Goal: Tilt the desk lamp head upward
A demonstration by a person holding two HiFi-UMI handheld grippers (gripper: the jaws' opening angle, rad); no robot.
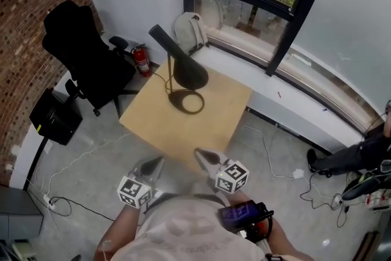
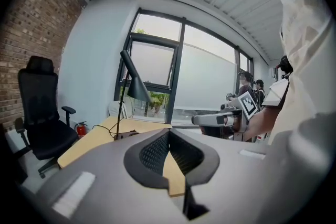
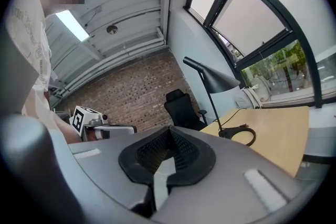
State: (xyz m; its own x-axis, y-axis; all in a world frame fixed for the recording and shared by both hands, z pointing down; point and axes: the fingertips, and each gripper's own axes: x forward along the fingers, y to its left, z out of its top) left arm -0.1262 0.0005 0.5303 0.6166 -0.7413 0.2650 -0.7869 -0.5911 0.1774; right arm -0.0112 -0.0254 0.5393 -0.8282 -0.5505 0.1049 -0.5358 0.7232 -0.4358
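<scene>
Standing on the far half of a small light wooden table [image 1: 211,125], the black desk lamp [image 1: 173,79] is the thing you are meant to adjust. Its ring-shaped base [image 1: 187,102] lies flat on the tabletop. A thin stem rises from the base, and the cone-shaped lamp head [image 1: 190,70] slopes downward with its open mouth facing the table. Nothing touches the lamp, and the head does not look tilted up. The task therefore reads as not begun, with the whole job left.

Your left gripper [image 1: 156,162] and your right gripper [image 1: 202,156] sit side by side at the near edge of the table. They are close to your body and well apart from the lamp. Each gripper view shows its two jaws pressed together with nothing between them, so both claws are closed and empty. Both point across the table towards the lamp.

By my judgement, these steps are left: bring one gripper to the lamp head, open its jaws, take hold of the cone or its neck, and raise the mouth. The other gripper could steady the base so the lamp does not tip or slide.

Around the table you have a black office chair [image 1: 85,58] at the left by a brick wall and a red fire extinguisher [image 1: 141,61] beside it. A pale backpack [image 1: 189,30] sits by the window behind the lamp.
</scene>
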